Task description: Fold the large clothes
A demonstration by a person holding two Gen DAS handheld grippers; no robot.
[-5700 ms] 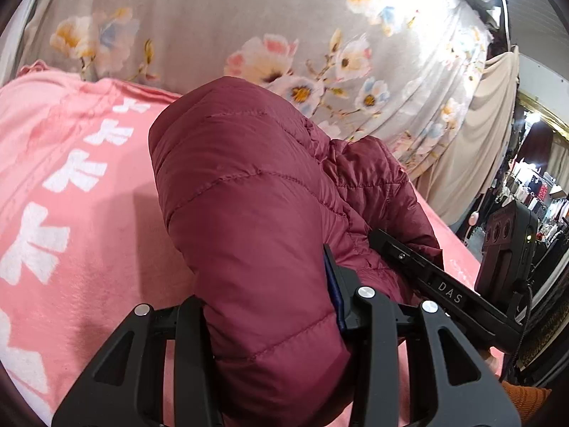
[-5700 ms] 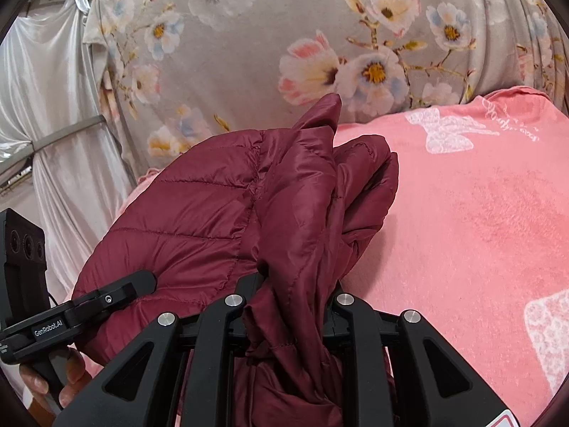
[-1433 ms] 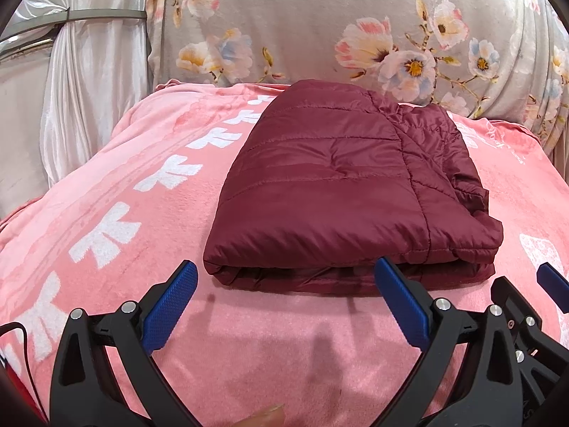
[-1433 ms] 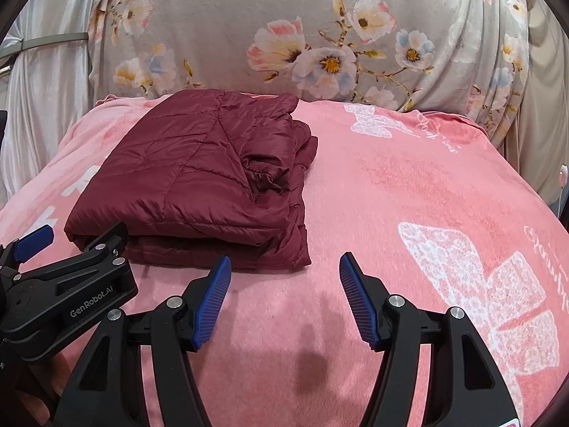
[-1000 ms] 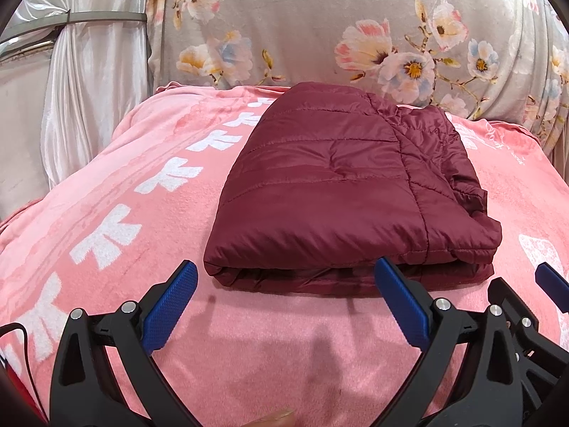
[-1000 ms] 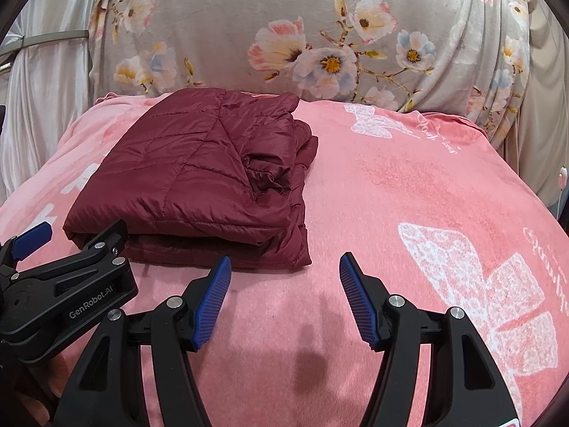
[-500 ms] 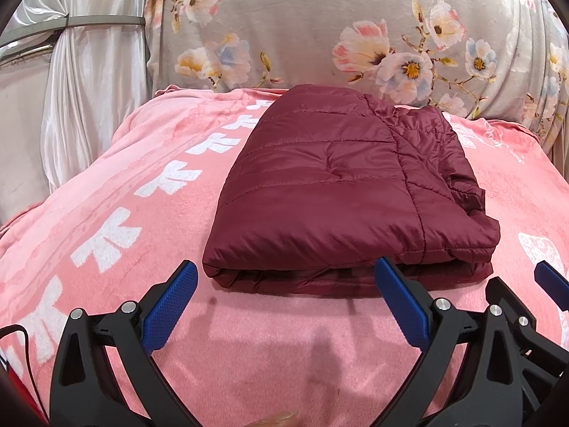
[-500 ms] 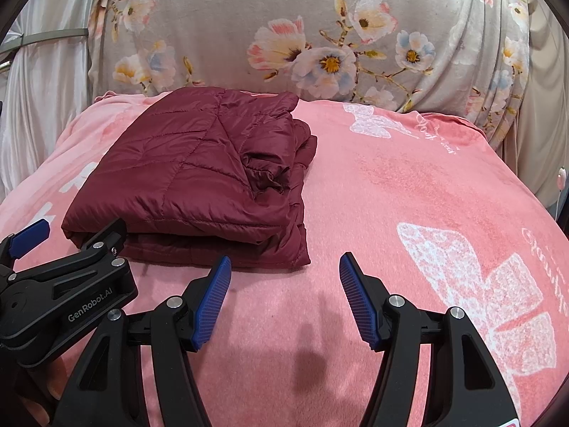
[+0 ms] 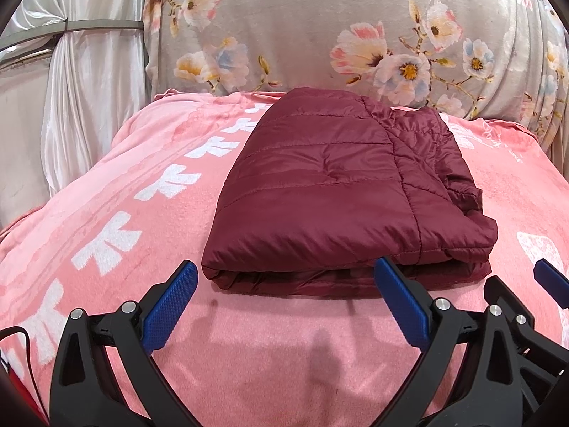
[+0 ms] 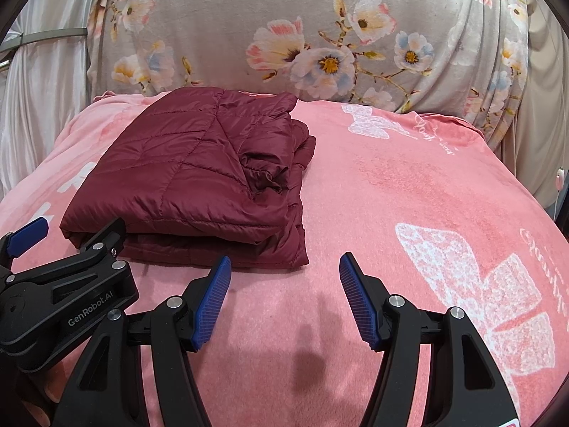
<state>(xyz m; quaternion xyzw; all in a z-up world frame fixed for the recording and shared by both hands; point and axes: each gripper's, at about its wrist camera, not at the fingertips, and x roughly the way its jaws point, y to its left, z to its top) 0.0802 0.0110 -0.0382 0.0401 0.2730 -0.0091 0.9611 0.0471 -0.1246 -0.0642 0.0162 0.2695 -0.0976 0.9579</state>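
The left gripper (image 9: 286, 286) has its blue fingers (image 9: 167, 307) spread wide apart and holds nothing. The right gripper (image 10: 284, 295) is just beside it, spread wide too.

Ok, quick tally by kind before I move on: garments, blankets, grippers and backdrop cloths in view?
Maroon puffer jacket, folded: 1
Pink blanket under it: 1
Grippers, both open and empty: 2, left gripper and right gripper
Floral cloth behind: 1
White curtain at the side: 1
Total: 6
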